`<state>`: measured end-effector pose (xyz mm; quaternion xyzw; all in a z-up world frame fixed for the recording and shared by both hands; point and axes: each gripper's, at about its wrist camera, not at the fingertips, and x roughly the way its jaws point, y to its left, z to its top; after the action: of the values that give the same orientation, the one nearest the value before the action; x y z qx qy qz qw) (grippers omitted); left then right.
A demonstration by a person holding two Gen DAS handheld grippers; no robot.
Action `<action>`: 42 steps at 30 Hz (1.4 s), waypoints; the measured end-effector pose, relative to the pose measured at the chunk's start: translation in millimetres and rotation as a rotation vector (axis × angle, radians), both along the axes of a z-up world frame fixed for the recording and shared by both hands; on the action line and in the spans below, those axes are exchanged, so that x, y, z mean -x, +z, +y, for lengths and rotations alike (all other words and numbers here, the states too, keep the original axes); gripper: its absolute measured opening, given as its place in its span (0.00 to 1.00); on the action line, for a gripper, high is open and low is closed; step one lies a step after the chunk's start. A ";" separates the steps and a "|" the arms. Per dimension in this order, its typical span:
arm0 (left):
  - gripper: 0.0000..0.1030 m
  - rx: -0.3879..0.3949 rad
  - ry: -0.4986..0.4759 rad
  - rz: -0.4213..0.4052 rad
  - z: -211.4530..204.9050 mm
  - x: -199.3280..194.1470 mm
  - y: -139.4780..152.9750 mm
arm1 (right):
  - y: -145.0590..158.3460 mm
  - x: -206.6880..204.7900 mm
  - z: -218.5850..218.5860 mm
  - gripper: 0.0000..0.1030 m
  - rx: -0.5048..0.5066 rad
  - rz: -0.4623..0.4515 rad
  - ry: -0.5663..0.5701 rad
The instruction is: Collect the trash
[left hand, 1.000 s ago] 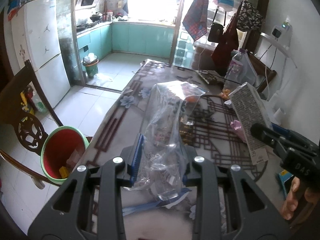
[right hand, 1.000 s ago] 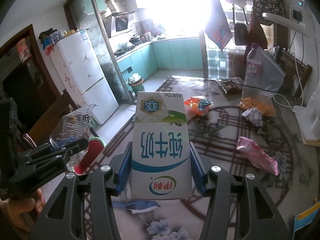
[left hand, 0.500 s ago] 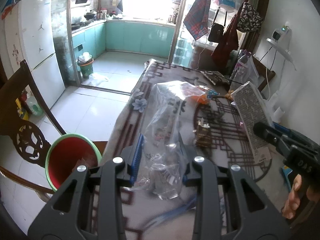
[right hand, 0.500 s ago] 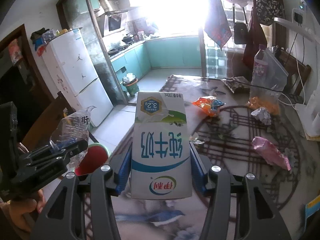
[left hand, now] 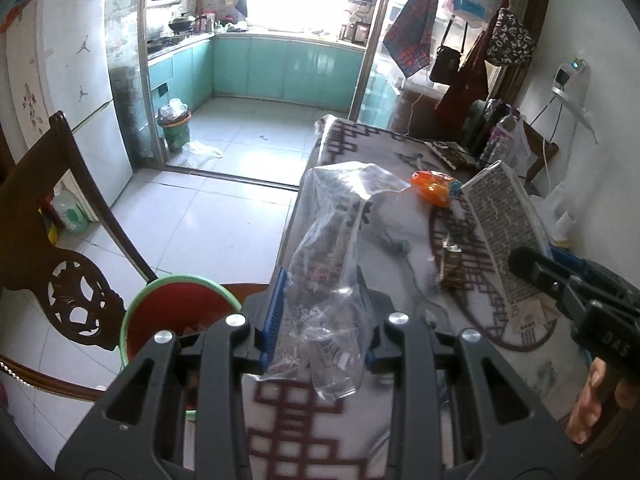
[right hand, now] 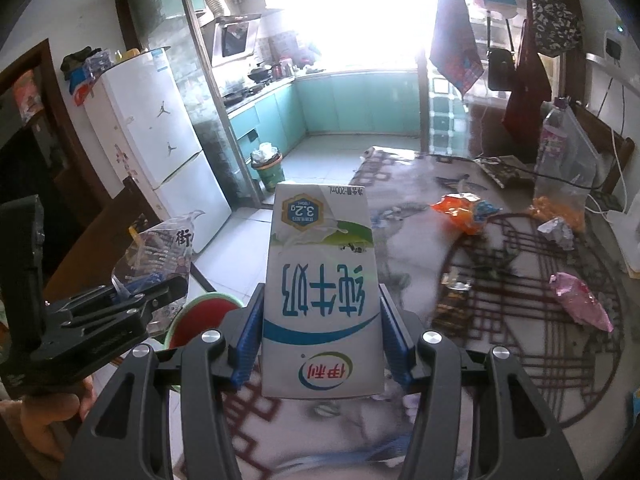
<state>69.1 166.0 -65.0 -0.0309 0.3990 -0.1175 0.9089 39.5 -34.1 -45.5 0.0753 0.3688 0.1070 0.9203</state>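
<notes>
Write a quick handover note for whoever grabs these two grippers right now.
Left gripper: shut on the clear wrapper, held near the table edge.
Right gripper: shut on the milk carton, printing upside down.
Red bin sits on the floor, left of the table.
Done: both pieces picked up.
Left: drop both in the bin, then fetch the orange packet, pink packet, foil ball and dark wrapper on the table.

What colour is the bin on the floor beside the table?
Red inside with a green rim; the bin shows best in the left wrist view.
</notes>
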 end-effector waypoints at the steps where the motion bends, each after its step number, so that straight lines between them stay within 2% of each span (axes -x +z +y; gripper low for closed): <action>1: 0.30 0.003 0.004 0.003 5.7 -0.6 -1.0 | 0.6 -0.9 5.4 0.50 0.002 0.000 0.004; 19: 0.30 0.011 0.094 0.027 78.4 -7.7 -13.2 | -4.3 -19.4 79.6 0.50 0.014 0.019 0.094; 34: 0.30 -0.002 0.175 0.082 130.6 -24.6 -35.1 | -24.0 -43.7 124.7 0.50 0.002 0.070 0.164; 42: 0.30 -0.013 0.194 0.133 147.8 -38.6 -55.3 | -50.6 -64.4 151.3 0.50 -0.018 0.162 0.189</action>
<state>107.7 313.8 -120.3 -0.0710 0.4545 -0.0239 0.8876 103.9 117.1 -96.1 0.0568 0.4462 0.1904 0.8726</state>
